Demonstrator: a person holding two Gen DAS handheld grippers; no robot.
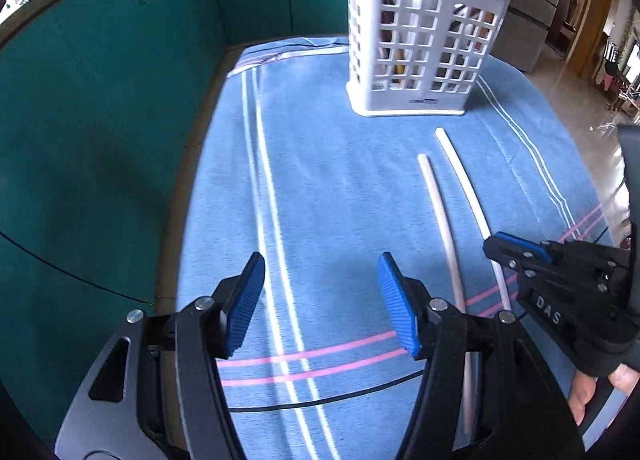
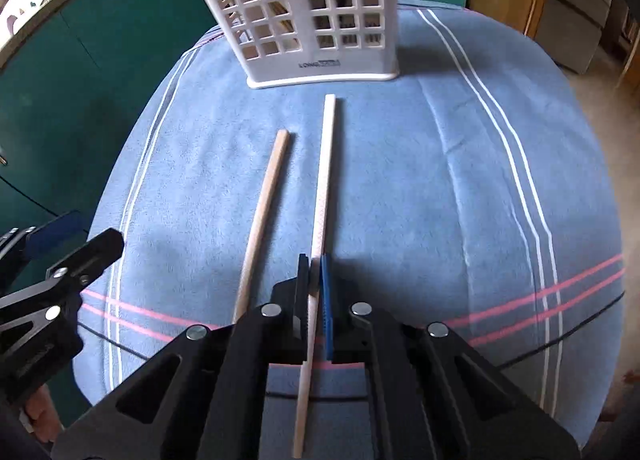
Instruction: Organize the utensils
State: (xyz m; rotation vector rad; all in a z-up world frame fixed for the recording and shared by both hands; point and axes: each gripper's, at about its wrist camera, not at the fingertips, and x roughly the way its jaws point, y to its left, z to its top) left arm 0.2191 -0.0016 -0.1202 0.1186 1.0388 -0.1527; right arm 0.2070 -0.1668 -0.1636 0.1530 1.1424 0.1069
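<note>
Your right gripper (image 2: 314, 260) pinches the white chopstick (image 2: 326, 163), a long pale stick lying on the blue striped cloth (image 2: 440, 199) and pointing at the white slotted utensil holder (image 2: 304, 19). Just beside it on the left lies a tan wooden chopstick (image 2: 264, 199), untouched. Your left gripper (image 1: 320, 292) hovers with fingers spread, nothing between them. Teal cabinets (image 1: 100, 99) stand behind.

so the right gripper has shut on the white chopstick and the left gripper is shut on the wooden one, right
Not quite. The right gripper is shut on the white chopstick, but the left gripper is open and holds nothing; the left wrist view shows bare blue cloth between its pads. The wooden chopstick lies free on the cloth.
</note>
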